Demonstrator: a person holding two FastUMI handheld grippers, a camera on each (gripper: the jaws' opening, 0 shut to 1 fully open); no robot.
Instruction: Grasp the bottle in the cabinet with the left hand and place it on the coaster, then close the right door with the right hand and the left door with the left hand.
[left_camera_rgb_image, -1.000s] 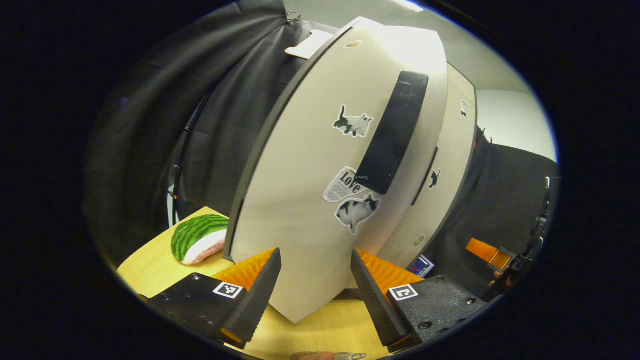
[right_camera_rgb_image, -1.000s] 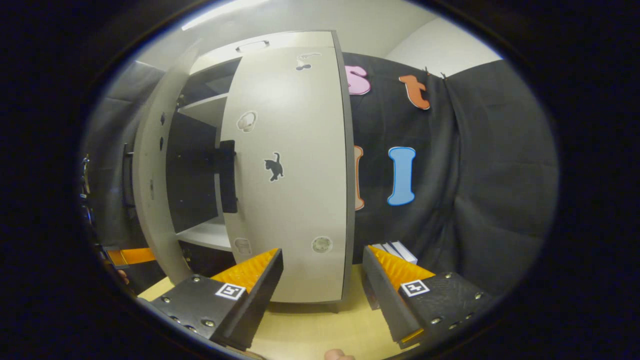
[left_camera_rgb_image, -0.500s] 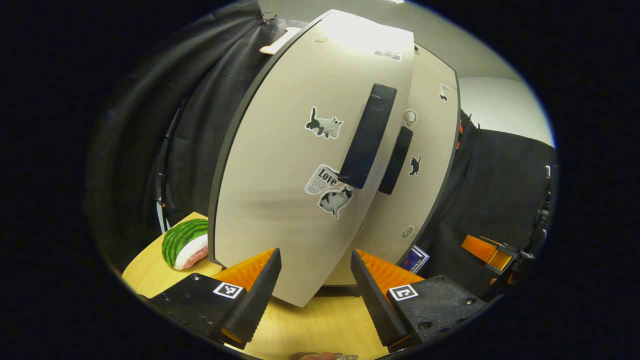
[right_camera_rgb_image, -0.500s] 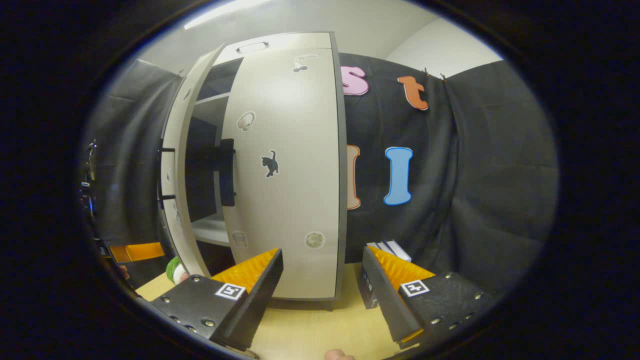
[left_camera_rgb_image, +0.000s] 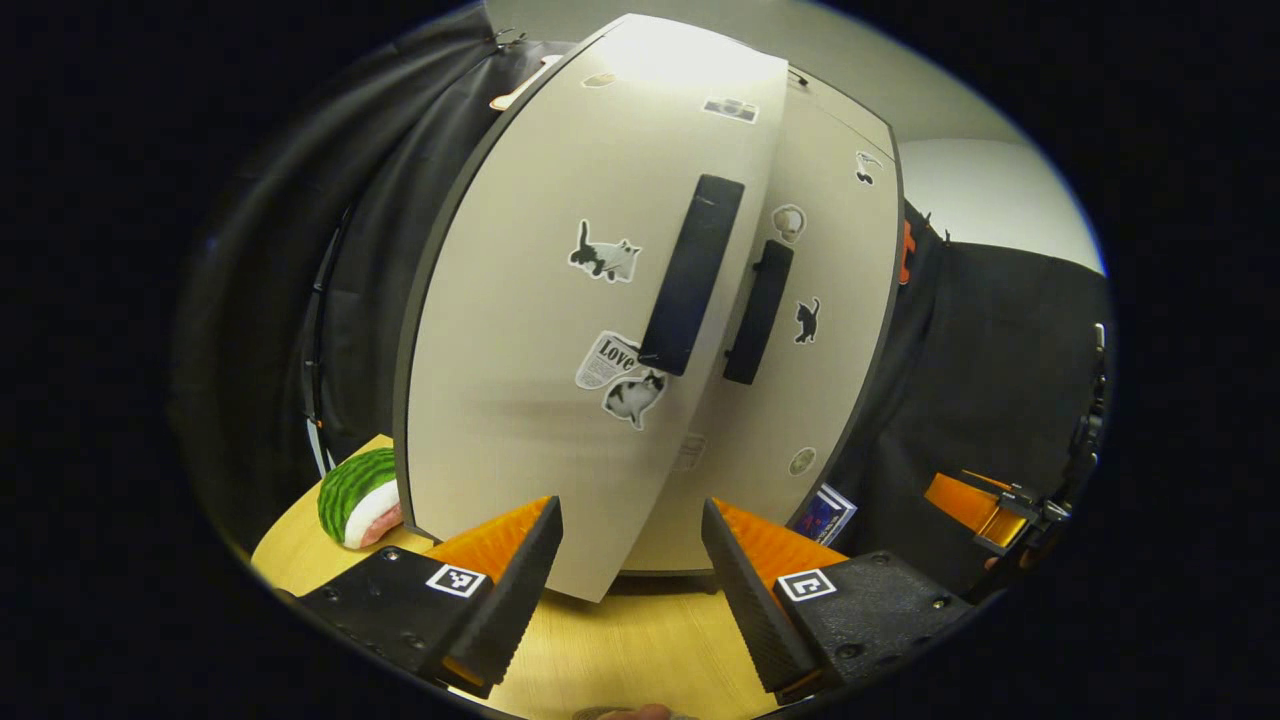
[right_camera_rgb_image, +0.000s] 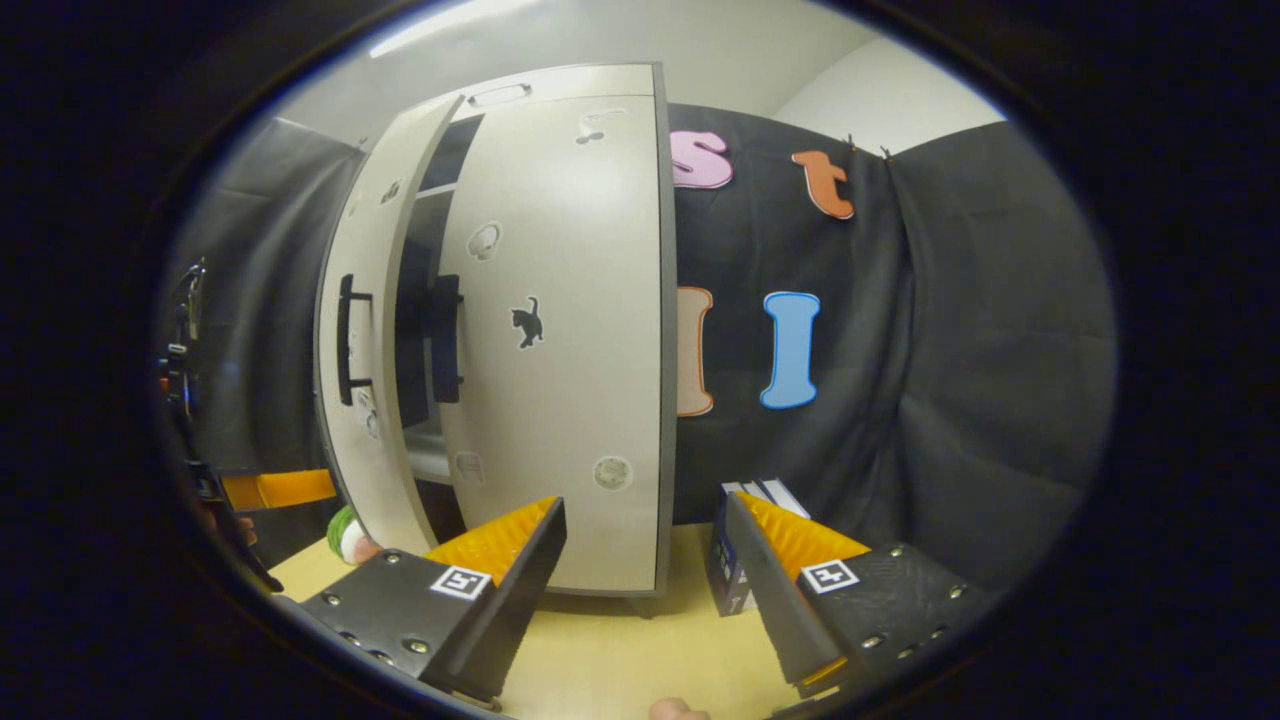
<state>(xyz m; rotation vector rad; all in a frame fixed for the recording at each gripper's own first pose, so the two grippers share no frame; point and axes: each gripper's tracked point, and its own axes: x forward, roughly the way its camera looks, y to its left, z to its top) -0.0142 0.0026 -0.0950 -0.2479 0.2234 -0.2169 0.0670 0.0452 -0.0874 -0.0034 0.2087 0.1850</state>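
In the left gripper view, a watermelon-slice toy (left_camera_rgb_image: 355, 497) lay on the wooden table (left_camera_rgb_image: 640, 655) to the left of and beyond the left gripper (left_camera_rgb_image: 630, 560). The gripper stood released, fingers spread with nothing between them. Straight ahead of it rose the cabinet, its left door (left_camera_rgb_image: 540, 330) just past the fingertips; whether a finger touched the panel could not be told. That door was nearly closed, a narrow gap remaining where its edge met the right door (left_camera_rgb_image: 820, 300). Each door carried a dark vertical handle and cat stickers. A small blue box (left_camera_rgb_image: 825, 512) stood past the right finger at the cabinet's foot. Farthest right hung the other gripper (left_camera_rgb_image: 985, 505).

In the right gripper view, the left door (right_camera_rgb_image: 365, 330) stood ajar to the left of the right gripper (right_camera_rgb_image: 645, 560), dark shelves showing in the gap. The right door (right_camera_rgb_image: 570, 340) sat flush, directly ahead. This gripper too was released and empty. The bottle and coaster could not be located.
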